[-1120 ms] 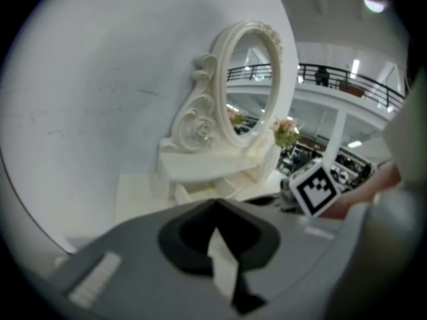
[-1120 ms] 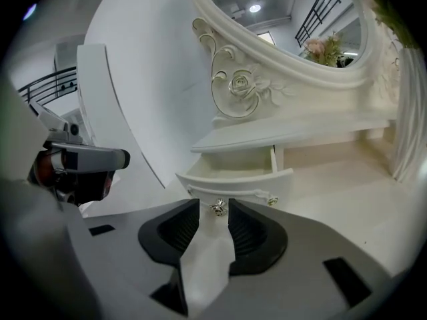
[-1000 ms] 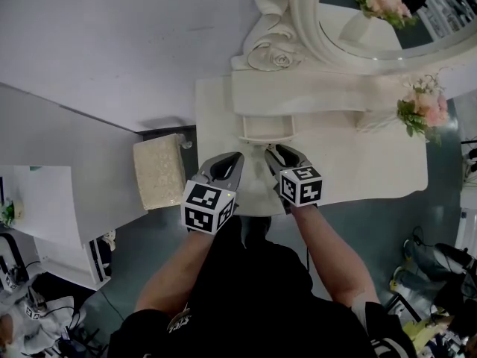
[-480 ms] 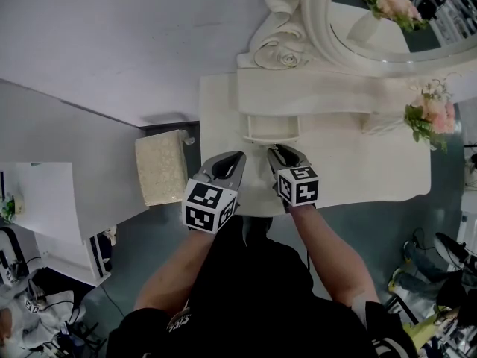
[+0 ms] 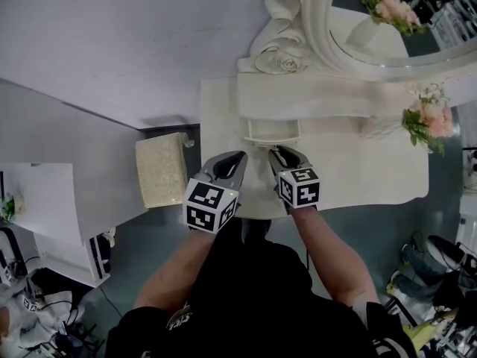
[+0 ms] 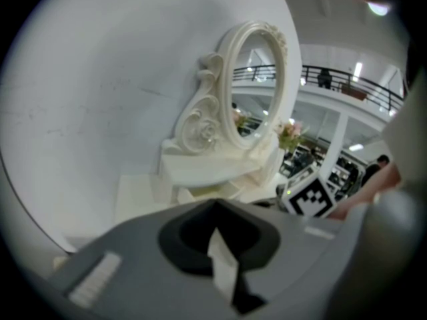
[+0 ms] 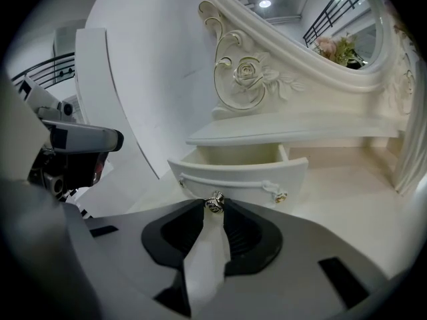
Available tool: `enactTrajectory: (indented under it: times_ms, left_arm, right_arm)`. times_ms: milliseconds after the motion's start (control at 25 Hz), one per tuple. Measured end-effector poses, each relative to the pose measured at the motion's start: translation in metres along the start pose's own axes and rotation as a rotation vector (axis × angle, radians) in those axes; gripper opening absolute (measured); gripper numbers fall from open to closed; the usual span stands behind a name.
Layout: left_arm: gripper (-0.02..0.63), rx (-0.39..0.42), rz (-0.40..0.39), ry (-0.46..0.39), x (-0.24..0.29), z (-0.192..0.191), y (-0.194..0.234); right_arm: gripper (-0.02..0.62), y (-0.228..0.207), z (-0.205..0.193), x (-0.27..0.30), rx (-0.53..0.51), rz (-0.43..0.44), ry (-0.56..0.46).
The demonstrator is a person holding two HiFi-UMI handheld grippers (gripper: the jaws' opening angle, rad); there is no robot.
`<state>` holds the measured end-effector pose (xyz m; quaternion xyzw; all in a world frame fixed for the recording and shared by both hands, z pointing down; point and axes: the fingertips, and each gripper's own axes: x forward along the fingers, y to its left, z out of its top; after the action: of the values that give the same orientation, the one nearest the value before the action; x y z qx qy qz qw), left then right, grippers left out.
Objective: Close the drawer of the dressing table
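1. While the person is standing over the white dressing table [image 5: 350, 171] and looking steeply down, a beige cushioned stool [image 5: 160, 168] is sitting at the far left, just beside the table's left edge.
2. Next to the right, the left gripper [image 5: 234, 157] is hovering over the front of the tabletop, just left of the drawer. Its jaws are clenched together with nothing between them, and it is touching nothing.
3. At the centre, the drawer [image 5: 272, 131] is standing open. It is sticking out toward the person from under the shelf below the oval mirror [image 5: 387, 28], and no contents are showing inside it.
4. Just right of centre, the right gripper [image 5: 277, 153] is pointing at the drawer front. Its jaws have just been closing, and the small metal knob [image 7: 214, 203] on that front is sitting between their tips. The tips are pressing on either side of it, so this claw is grasping the knob.
5. Judging from this, the gripping step is finishing and the closing itself is not yet under way. The next move is calling for a straight push toward the mirror, since a slanted push could be jamming the drawer.
6. At the far right, a pink flower posy [image 5: 423, 116] is standing on the tabletop, well apart from both grippers.
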<state>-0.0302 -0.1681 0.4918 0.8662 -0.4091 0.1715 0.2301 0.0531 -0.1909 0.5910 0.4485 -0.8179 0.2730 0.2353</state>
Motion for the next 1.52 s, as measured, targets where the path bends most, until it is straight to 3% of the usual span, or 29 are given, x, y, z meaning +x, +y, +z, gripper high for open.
enactTrajectory:
  times_ms: [1520]
  left_arm:
    - [0.009, -0.024, 0.046, -0.004, -0.011, 0.021, 0.022]
  right_arm:
    - [0.087, -0.023, 0.035, 0.044, -0.008, 0.008, 0.004]
